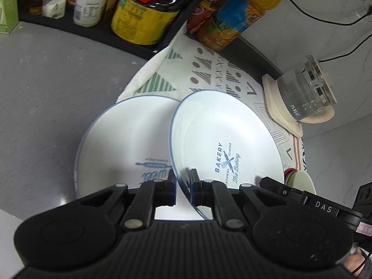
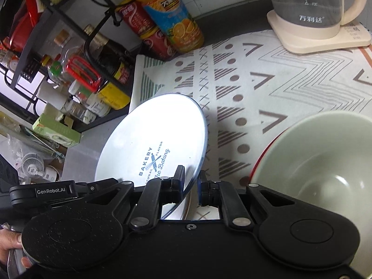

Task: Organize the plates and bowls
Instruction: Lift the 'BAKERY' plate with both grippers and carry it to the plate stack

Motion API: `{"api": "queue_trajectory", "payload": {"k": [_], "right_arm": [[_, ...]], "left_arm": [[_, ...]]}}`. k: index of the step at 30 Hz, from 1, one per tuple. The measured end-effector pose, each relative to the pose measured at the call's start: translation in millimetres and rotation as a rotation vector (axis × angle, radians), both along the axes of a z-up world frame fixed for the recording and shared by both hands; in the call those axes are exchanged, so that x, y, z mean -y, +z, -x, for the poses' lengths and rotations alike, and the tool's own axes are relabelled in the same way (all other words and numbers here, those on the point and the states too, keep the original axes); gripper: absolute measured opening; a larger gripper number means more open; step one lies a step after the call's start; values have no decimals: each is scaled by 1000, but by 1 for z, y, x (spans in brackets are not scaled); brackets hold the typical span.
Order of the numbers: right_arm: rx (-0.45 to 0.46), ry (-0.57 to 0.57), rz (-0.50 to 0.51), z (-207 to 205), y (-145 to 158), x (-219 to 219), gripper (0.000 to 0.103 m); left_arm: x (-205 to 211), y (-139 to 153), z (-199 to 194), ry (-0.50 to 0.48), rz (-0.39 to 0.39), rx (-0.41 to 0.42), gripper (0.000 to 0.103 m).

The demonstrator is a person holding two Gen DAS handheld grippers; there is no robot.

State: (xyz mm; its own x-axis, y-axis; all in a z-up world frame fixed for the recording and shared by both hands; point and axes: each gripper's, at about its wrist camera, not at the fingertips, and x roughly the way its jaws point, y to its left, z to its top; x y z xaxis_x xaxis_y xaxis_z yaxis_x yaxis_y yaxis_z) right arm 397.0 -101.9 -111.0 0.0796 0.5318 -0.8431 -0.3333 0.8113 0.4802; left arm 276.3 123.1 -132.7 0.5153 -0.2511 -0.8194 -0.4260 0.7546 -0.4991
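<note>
A white plate with a blue rim and "BAKERY" print (image 1: 223,134) hangs tilted above the counter. My left gripper (image 1: 182,176) is shut on its near rim. In the right wrist view the same plate (image 2: 151,134) leans to the left, and my right gripper (image 2: 191,174) is shut on its rim too. Under it, a second white plate with blue print (image 1: 121,144) lies flat, partly on the grey counter (image 1: 46,93). A pale green bowl with a red outside (image 2: 325,162) stands on the mat at the right, and it also shows as the bowl (image 1: 302,181) in the left wrist view.
A patterned mat (image 2: 279,81) covers the counter. A glass kettle on a cream base (image 2: 309,7) stands at the back right. Drink bottles (image 2: 172,18) and a black rack of sauce bottles and jars (image 2: 97,65) line the back left. A hand (image 2: 9,239) grips the left gripper's handle.
</note>
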Motion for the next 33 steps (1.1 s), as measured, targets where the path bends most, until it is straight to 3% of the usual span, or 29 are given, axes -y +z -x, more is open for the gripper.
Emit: {"api": "queue_trajectory", "payload": {"k": [16,33], "right_arm": [[4,23,68,38,-10,-21,11],[46,46,161,58,-19,-36,10]], "left_arm": [[-17,-25,27,-13,25,-45,9],[-21,-45,29,-1,28,-94,13]]}}
